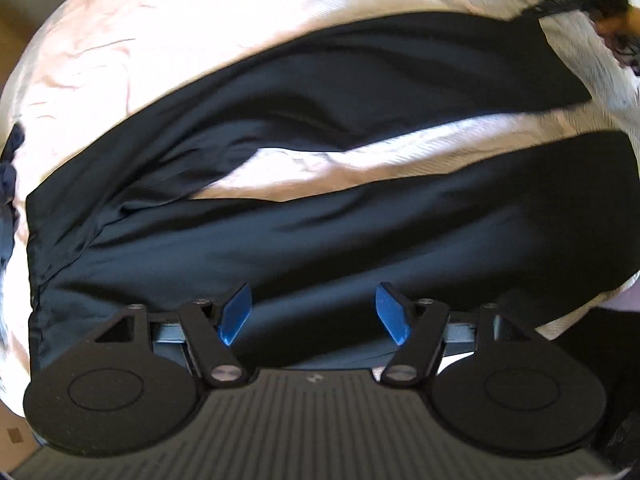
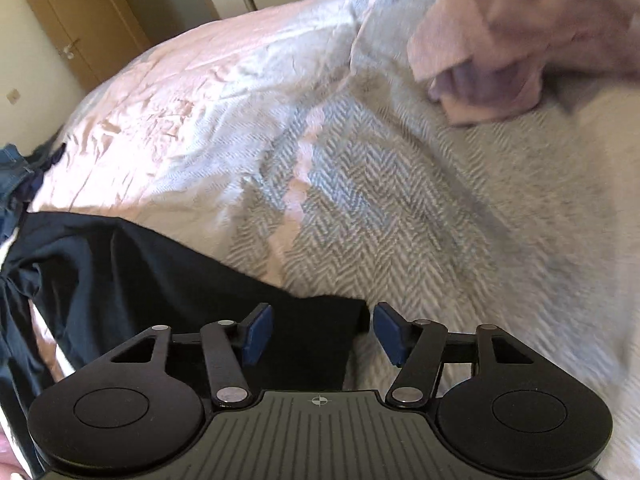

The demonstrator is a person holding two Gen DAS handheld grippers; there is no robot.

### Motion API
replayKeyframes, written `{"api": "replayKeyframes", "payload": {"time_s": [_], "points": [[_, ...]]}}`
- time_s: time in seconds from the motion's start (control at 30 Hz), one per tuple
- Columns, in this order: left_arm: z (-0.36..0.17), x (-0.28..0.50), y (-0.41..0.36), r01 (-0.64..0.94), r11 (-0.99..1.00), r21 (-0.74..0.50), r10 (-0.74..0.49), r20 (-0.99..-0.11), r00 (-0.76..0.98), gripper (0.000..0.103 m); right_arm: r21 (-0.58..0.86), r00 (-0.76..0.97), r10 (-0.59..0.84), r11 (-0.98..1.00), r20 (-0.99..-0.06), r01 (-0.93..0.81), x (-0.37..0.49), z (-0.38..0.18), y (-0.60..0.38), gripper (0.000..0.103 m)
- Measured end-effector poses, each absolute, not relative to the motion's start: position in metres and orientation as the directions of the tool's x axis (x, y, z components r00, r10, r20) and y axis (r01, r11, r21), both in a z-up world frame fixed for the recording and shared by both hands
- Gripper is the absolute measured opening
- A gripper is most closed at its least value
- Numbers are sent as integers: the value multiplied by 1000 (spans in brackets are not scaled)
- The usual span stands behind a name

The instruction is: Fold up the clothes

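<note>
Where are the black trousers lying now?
The black trousers lie spread on the pale bedspread, legs apart, just ahead of the open left gripper.

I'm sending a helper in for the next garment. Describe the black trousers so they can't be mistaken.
Start at the bed with the pale herringbone bedspread. The black trousers lie flat on it, legs spread apart, right in front of both open grippers. Unlike the crumpled pink garment farther off and the blue denim at the bed's edge, they are smooth, plain black.
</note>
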State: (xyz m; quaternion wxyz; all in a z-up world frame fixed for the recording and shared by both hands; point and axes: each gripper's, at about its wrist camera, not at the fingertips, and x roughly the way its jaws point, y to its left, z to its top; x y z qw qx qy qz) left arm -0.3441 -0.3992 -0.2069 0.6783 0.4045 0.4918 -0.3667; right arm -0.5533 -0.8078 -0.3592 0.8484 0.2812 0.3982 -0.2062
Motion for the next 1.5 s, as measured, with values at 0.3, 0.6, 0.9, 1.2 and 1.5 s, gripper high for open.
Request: {"api": "replayKeyframes", "payload": {"time_s": [0.3,0.6,0.9,1.2,1.5], "points": [[-205,-335,-424,874,440,205,-94,-958,272,65,427,660,-88,697,-746,575,-568,-373,-828,7],[-207,-342,-416,873,445,198,-96,-959,267,65,328,610,-286,638,-739,697,-566,-356,-865,0],[-209,-344,-387,829,525,192,-81,-958,274,66,342,610,-222,662,-760,667,-547,-345,-822,8],[-191,-332,-326,793,567,221,-116,-932,342,66,308,504,-3,789,-864,532,-516,-337,-663,59],[-169,-300,-189,765,602,229,-205,-882,425,66,143,451,-132,839,-883,525,-516,-281,-511,59]]}}
